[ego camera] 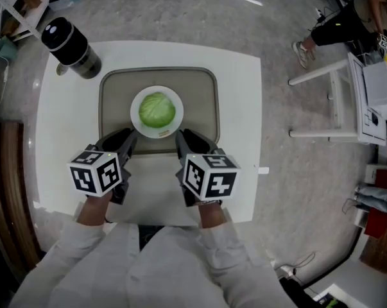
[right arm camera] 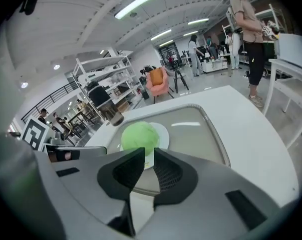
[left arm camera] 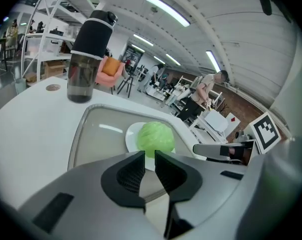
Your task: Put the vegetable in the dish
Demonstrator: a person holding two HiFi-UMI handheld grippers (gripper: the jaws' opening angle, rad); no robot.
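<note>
A round green cabbage (ego camera: pixel 157 110) rests on a small white plate (ego camera: pixel 174 129) in the middle of a grey tray (ego camera: pixel 116 88). My left gripper (ego camera: pixel 130 136) hovers at the tray's near edge, just left of the plate, jaws shut and empty. My right gripper (ego camera: pixel 182 135) is level with it on the plate's right, also shut on nothing. In the left gripper view the cabbage (left arm camera: pixel 156 138) sits just beyond the closed left gripper (left arm camera: pixel 149 156). The right gripper view shows the cabbage (right arm camera: pixel 139 135) on its plate (right arm camera: pixel 162 132) past the closed right gripper (right arm camera: pixel 148 153).
A dark bottle with a black cap (ego camera: pixel 71 47) stands at the table's far left corner, beside the tray. The white table (ego camera: pixel 238 108) is small and square, with its edges close on all sides. A person and white furniture (ego camera: pixel 347 88) are off to the right.
</note>
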